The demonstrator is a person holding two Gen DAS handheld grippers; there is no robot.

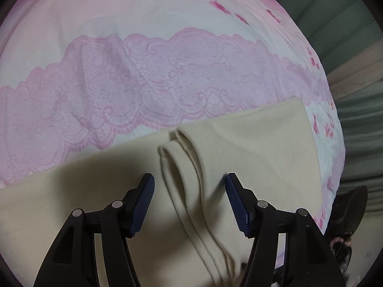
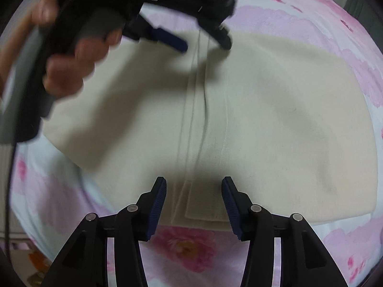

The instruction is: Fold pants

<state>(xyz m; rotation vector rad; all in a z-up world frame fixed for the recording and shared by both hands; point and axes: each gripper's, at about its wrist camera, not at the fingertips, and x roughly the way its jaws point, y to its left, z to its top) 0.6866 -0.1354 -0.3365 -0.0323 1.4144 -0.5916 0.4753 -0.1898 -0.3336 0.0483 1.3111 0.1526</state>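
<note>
Left wrist view: the left gripper stands with jaws apart above the cream pants, a raised fold between its pads, not pinched. The pants lie on a pink floral bedsheet.

Right wrist view: the right gripper is likewise released over the pants' near edge; a hand carries the other gripper.

I read the pants as soft, matt cream knit cloth with a fine ribbed weave. The bedsheet under them looks like thin smooth cotton, printed with pink lace, towards twelve o'clock. My left gripper and right gripper are matt black plastic with ridged blue rubbery pads and shiny metal pins.
</note>
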